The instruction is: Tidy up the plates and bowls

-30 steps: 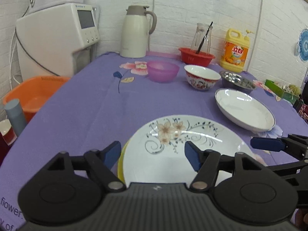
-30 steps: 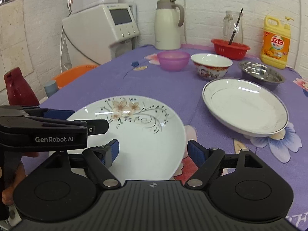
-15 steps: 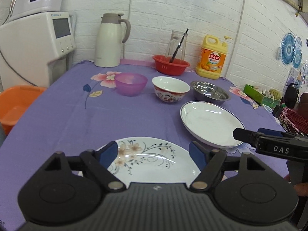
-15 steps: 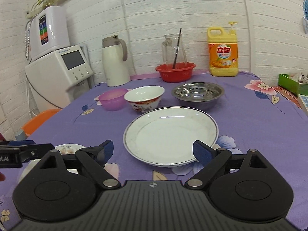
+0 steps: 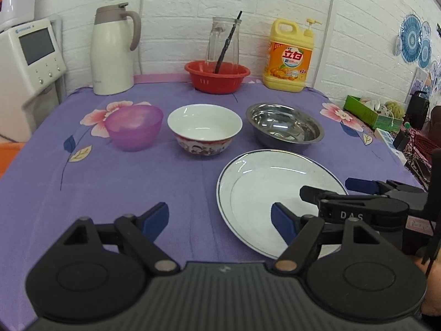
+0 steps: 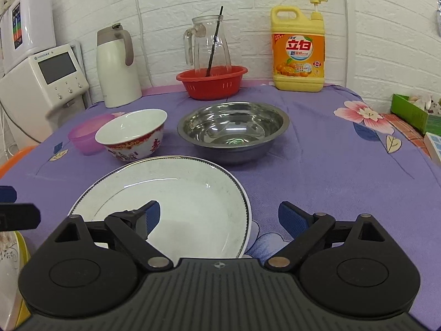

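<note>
Both grippers' fingers (image 5: 154, 218) spread, empty; white plate (image 6: 176, 193) blue-rimmed, scuffed.

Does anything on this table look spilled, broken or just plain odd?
Nothing is spilled or broken. One oddity: the glass pitcher stands inside the red basket, with a dark stick leaning in it. The white plate looks faintly scuffed. The three bowls sit upright in a row.
</note>
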Motion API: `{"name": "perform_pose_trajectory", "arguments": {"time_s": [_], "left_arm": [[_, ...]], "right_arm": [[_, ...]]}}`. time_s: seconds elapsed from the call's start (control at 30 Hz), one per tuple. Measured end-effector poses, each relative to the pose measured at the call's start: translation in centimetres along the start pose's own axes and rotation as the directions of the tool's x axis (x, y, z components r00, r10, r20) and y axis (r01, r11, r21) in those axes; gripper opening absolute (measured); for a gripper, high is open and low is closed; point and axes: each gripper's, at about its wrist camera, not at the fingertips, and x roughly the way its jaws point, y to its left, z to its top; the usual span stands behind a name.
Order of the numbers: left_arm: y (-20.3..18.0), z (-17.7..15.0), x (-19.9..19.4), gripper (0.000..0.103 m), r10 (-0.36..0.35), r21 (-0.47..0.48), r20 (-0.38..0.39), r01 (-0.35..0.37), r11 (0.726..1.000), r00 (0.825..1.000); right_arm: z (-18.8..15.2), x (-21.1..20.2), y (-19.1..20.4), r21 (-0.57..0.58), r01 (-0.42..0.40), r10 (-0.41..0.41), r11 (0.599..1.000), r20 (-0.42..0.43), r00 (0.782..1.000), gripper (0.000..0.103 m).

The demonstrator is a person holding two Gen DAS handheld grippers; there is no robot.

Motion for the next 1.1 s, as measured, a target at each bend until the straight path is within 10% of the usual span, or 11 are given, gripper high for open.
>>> {"name": "perform_pose_trajectory", "arguments": {"time_s": [1.1], "left_arm": [[-1.9, 1.3, 9.3, 0.076, -0.060, -0.008, -0.163, 0.060, 0.998, 0.985]], "right_arm": [[-0.8, 0.9, 0.5, -0.016, -0.026, 0.025, 1.000, -0.069, 0.997, 0.103]]}}
